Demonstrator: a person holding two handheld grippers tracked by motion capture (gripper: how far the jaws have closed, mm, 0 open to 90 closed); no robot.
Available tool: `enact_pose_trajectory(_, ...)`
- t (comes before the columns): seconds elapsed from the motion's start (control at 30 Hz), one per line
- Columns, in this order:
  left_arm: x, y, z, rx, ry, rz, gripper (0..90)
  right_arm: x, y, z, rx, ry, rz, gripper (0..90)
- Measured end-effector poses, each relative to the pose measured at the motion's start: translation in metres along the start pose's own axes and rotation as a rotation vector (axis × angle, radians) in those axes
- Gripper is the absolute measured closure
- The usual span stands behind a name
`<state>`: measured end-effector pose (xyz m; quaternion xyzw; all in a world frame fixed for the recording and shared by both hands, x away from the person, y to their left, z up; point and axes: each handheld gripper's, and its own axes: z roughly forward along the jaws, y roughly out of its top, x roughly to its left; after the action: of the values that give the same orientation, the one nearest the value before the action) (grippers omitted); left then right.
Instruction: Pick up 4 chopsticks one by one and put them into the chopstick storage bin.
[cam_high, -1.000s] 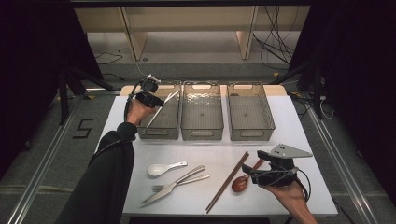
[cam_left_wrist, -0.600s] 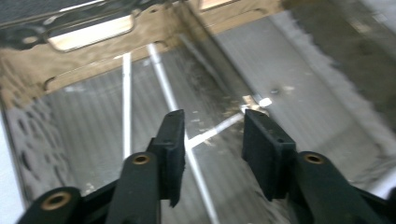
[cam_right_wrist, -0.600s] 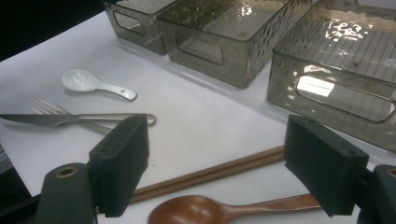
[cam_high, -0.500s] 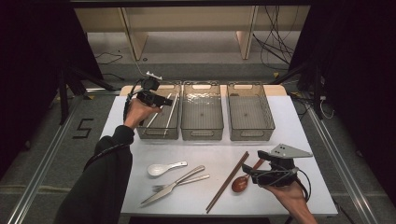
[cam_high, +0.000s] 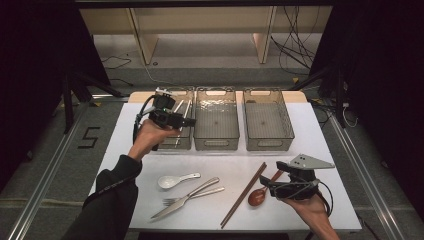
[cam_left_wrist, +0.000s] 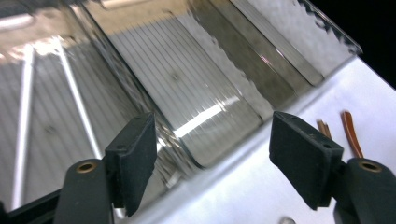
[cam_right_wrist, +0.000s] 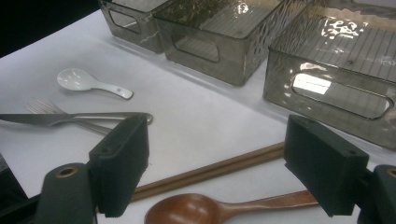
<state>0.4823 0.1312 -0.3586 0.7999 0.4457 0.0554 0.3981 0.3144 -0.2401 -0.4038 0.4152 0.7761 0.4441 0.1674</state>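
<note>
My left gripper (cam_high: 189, 121) (cam_left_wrist: 212, 154) hovers over the near end of the left clear bin (cam_high: 175, 144). Its jaws have just been opening and now stand open with nothing between them. Two thin metal sticks (cam_high: 180, 107) (cam_left_wrist: 77, 107) lie inside that bin. My right gripper (cam_high: 266, 186) (cam_right_wrist: 215, 158) is open low over the table's near right. A wooden spoon (cam_high: 258, 196) (cam_right_wrist: 219, 210) lies just below its jaws, beside a pair of wooden chopsticks (cam_high: 244, 195) (cam_right_wrist: 210, 170); neither is gripped.
A middle bin (cam_high: 216, 146) and a right bin (cam_high: 267, 146) stand in a row with the left one. A white spoon (cam_high: 172, 181) (cam_right_wrist: 88, 81), a fork (cam_right_wrist: 44, 108) and a knife (cam_high: 190, 195) (cam_right_wrist: 70, 117) lie on the white table's near middle.
The left gripper let go of the metal sticks, which now lie in the left bin. It opened and drew back toward the person. The right hand stayed still.
</note>
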Motion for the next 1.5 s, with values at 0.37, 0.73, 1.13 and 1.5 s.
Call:
enact_pose_trajectory(0.37,-0.049,-0.029,0.014,0.051,-0.033,0.072,23.6,-0.001,0.0,-0.003,-0.008,-0.006,0.003,23.4)
enact_pose_trajectory(0.73,-0.075,-0.046,0.03,0.085,-0.049,0.139,20.3,-0.002,0.0,-0.003,-0.007,-0.009,0.004,23.3)
enact_pose_trajectory(1.13,-0.103,-0.062,0.049,0.152,-0.045,0.197,19.7,-0.003,0.0,-0.004,-0.011,-0.007,0.004,23.3)
enact_pose_trajectory(1.5,-0.13,-0.076,0.07,0.208,-0.066,0.25,18.7,-0.003,0.0,-0.003,-0.006,-0.006,0.003,23.3)
